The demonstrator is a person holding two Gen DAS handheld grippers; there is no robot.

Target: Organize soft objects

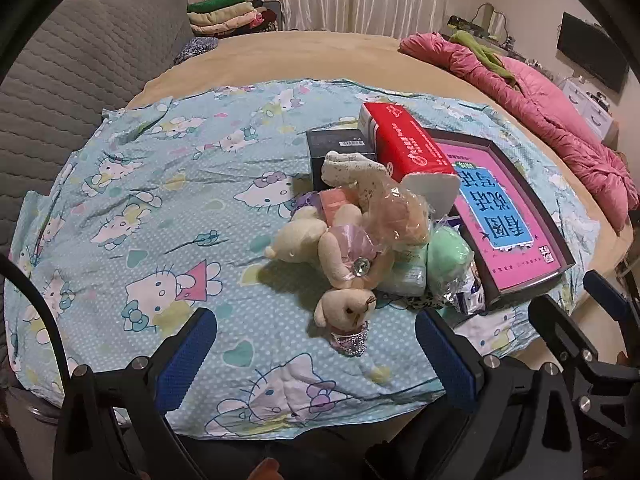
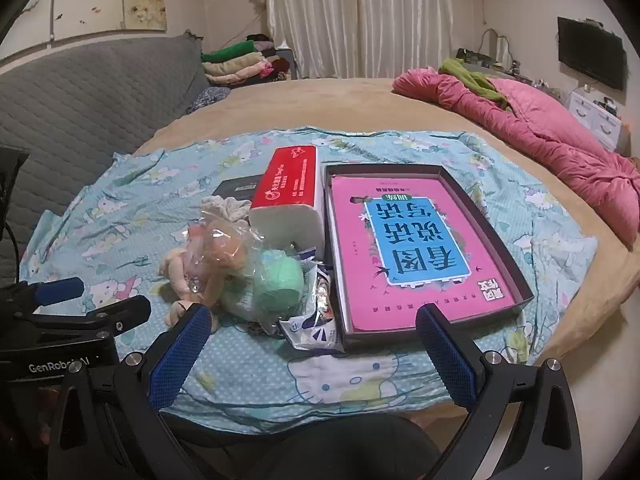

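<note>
Centrally, a heap of soft toys (image 1: 344, 240) lay on the blue cartoon-print sheet (image 1: 160, 208): a cream plush bear (image 1: 348, 308) on its back with a sequined collar, a pale rabbit-like toy (image 1: 356, 172) at the heap's 12 o'clock, a toy wrapped in clear crinkled plastic (image 2: 224, 248), and a mint-green ball (image 2: 278, 284) at 3 o'clock. Just beside it, again at 3 o'clock, sat a dark tray (image 2: 504, 240) holding a pink book (image 2: 416, 252), with a red tissue pack (image 2: 292, 188) at 1 o'clock. Left gripper (image 1: 316, 360) and right gripper (image 2: 316, 352) both hung with fingers spread wide, holding nothing, at 6 o'clock of the heap.
</note>
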